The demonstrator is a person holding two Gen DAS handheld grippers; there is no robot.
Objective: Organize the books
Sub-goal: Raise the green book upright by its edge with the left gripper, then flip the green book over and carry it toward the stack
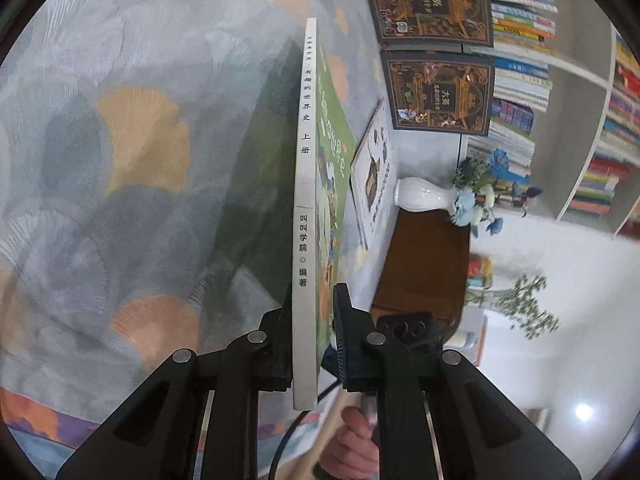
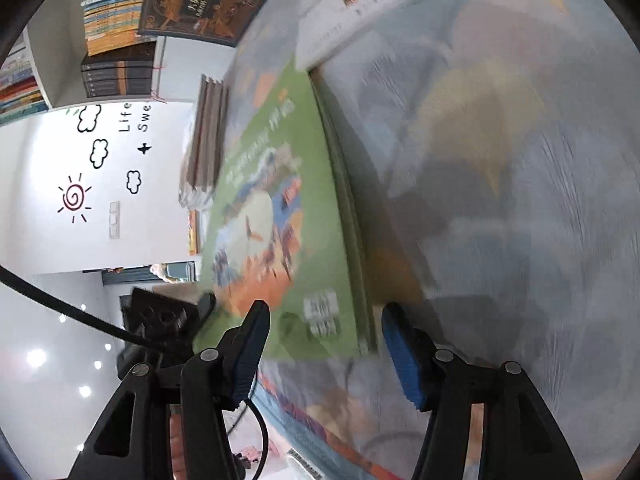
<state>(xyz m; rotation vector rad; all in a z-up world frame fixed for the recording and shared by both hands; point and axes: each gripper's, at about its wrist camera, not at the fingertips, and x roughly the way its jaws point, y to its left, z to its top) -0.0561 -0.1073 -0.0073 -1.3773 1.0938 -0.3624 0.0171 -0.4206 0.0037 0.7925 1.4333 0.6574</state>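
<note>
**Already gripped on the left, with the right jaws reaching for the same green book**

Plainly the left gripper [image 1: 316, 344] has the green book [image 1: 306, 208] pinched near its lower end: one pad sits against the green cover, the other against the back, and the pale spine faces the camera. The book stands on edge over the patterned cloth [image 1: 120, 160], its long axis running straight away from the fingers, up the frame, with the printed spine text running along that line.

From the right wrist view the same green book [image 2: 280, 216] shows cover-up and tilted, its near corner lying between the spread blue fingers [image 2: 404, 356] of the right gripper [image 2: 324, 348]. Those jaws stand apart and, as far as the blur allows, neither pad touches the book; the page edge lies closer to the right-hand pad than the left one does to the cover.

So the left hand is the one that carries the book, and the right hand is near but not on it. Any closing of the right jaws would have to take the book across its thickness at that near corner, which means the fingers need to straddle cover and back rather than the flat face now turned toward them.

Beyond the book, a white vase [image 1: 420, 196] with blue flowers and loaded shelves [image 1: 520, 80] sit well apart.
</note>
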